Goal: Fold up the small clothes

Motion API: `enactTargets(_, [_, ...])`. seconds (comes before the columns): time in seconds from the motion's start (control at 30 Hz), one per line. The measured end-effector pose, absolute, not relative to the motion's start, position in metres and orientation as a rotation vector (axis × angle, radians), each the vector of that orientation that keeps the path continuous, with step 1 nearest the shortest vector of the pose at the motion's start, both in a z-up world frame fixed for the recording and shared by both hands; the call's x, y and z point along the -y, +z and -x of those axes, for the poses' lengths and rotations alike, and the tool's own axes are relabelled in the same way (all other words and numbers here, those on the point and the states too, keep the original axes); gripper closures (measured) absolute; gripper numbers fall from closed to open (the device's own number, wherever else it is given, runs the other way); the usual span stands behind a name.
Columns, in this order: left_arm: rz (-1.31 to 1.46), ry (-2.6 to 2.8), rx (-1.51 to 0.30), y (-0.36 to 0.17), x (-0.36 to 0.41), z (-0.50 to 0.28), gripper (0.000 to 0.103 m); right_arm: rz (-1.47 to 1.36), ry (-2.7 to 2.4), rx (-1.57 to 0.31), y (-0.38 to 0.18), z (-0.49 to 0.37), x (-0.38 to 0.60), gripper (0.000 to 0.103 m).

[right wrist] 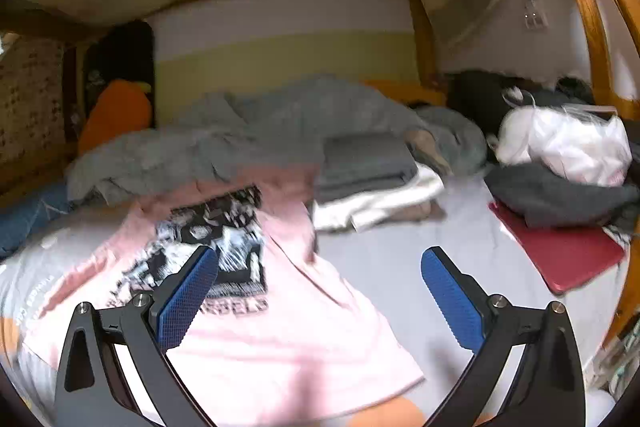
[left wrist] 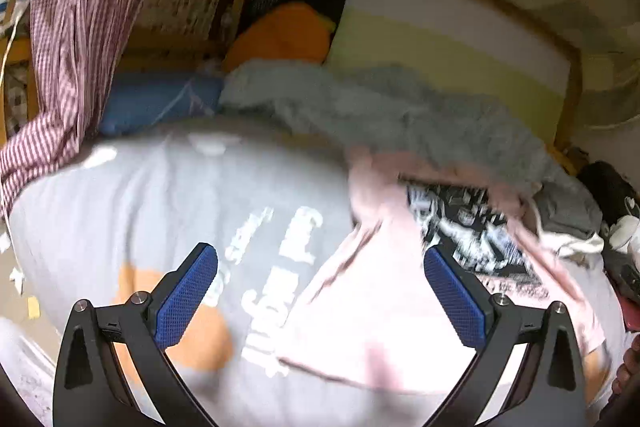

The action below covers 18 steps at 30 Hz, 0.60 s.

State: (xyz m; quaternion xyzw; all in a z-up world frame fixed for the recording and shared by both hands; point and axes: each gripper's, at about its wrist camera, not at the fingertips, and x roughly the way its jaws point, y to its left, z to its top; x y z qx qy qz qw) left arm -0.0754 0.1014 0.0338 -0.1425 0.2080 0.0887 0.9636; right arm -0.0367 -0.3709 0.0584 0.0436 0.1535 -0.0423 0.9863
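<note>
On the bed (right wrist: pixel 400 267), a pink T-shirt (right wrist: pixel 280 339) with a black-and-white print lies spread out, partly overlapping a grey T-shirt (left wrist: pixel 140 195) with white lettering that is spread to its left. Both views are blurred. Left tongs (left wrist: pixel 320 295) hang over the two shirts, jaws set wide apart with nothing between the blue pads (left wrist: pixel 188 295). Right tongs (right wrist: pixel 320 295) hover above the pink shirt's right edge, also spread wide and gripping nothing. Behind the shirts a rumpled grey blanket (right wrist: pixel 260 131) runs across the bed. Just right of it sits a stack of folded clothes (right wrist: pixel 368 171), grey on white. Farther right, a red flat item (right wrist: pixel 560 255) lies partly under a dark heap.
</note>
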Motion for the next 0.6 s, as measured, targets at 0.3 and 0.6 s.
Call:
enactTargets(0.3, [0.391,0.209,-0.475,0.016,-0.124,0.073,0.023,-0.242,-0.192,-0.504,0.023,0.035,0.436,0.036])
enactTargets(0.6, [0.327,0.226,-0.532,0.013,-0.111,0.063,0.023,-0.505,-0.079,-0.617,-0.003,0.030,0.470,0.036])
